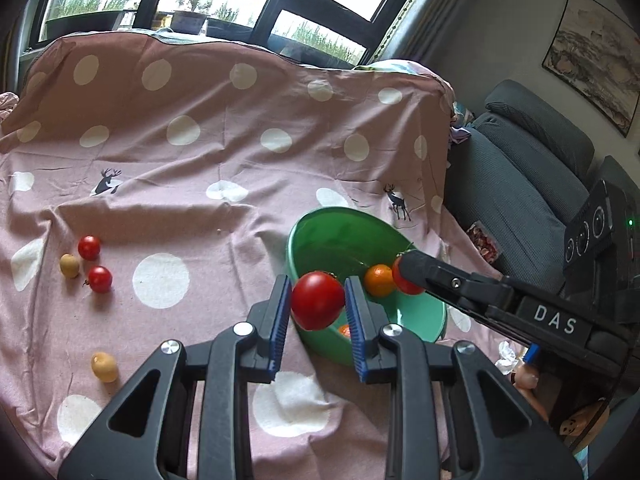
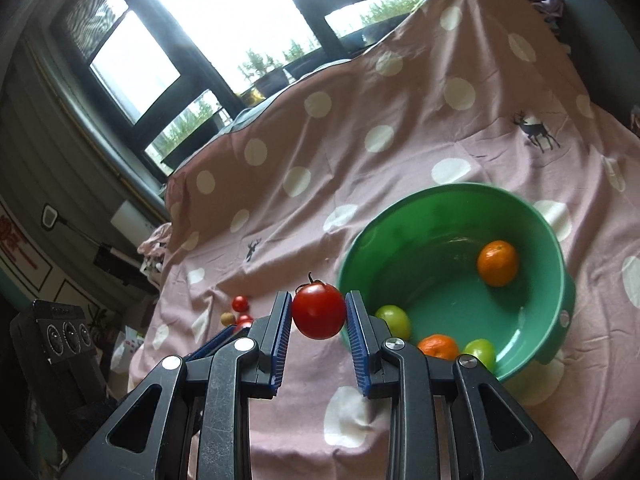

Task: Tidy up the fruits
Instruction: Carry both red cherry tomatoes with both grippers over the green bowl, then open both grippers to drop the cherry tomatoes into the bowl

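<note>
My left gripper (image 1: pixel 318 294) is shut on a red tomato (image 1: pixel 317 307), held above the near rim of the green bowl (image 1: pixel 340 213). My right gripper (image 1: pixel 409 277) reaches in from the right over the bowl, shut on another red tomato (image 1: pixel 405 283). In the right wrist view that gripper (image 2: pixel 319 300) clamps its tomato (image 2: pixel 319 312) just left of the bowl (image 2: pixel 554 240). The bowl holds two mandarins (image 2: pixel 498 263) (image 2: pixel 438 346) and two green fruits (image 2: pixel 394 321) (image 2: pixel 481 353). Two tomatoes (image 1: pixel 89 247) (image 1: pixel 100 279) and two yellowish fruits (image 1: pixel 69 265) (image 1: pixel 105 367) lie on the cloth at the left.
A pink cloth with white dots (image 1: pixel 224 160) covers the surface and rises at the back toward the window. A grey sofa (image 1: pixel 520 168) stands to the right. A black box with round dials (image 1: pixel 588 232) sits beside the right gripper.
</note>
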